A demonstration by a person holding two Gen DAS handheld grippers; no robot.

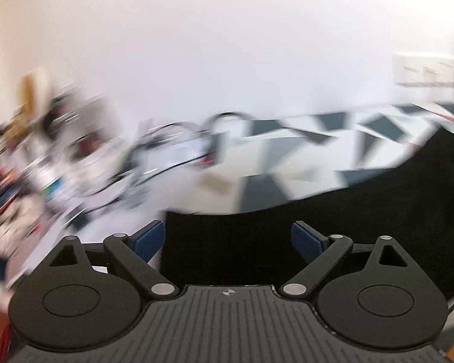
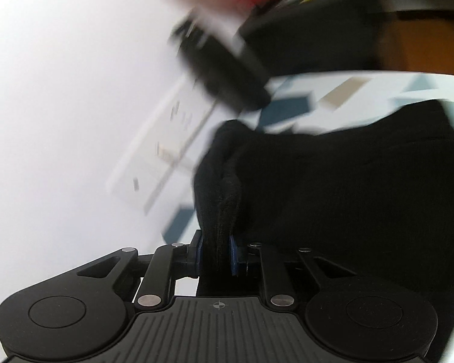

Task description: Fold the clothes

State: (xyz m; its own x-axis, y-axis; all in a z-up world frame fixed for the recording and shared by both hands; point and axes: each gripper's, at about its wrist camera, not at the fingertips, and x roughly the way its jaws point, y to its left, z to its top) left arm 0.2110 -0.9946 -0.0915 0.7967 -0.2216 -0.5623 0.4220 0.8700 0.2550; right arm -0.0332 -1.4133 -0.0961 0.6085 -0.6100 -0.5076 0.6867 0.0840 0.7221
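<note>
**Right grips black garment, left stands open**

The right hand-held gripper (image 2: 216,252) is clamped on a bunched fold of the black garment (image 2: 348,187). The left hand-held gripper (image 1: 228,240) is spread wide with nothing between its blue pads (image 1: 149,239), just above the garment's edge. The garment lies on a geometric-patterned cloth (image 1: 287,157).

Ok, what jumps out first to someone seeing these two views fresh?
In the right wrist view, the right tool is clamped on a bunched fold of the black garment. In the left wrist view, the left tool stands wide open and empty above the same dark cloth, over a geometric-patterned sheet.
</note>
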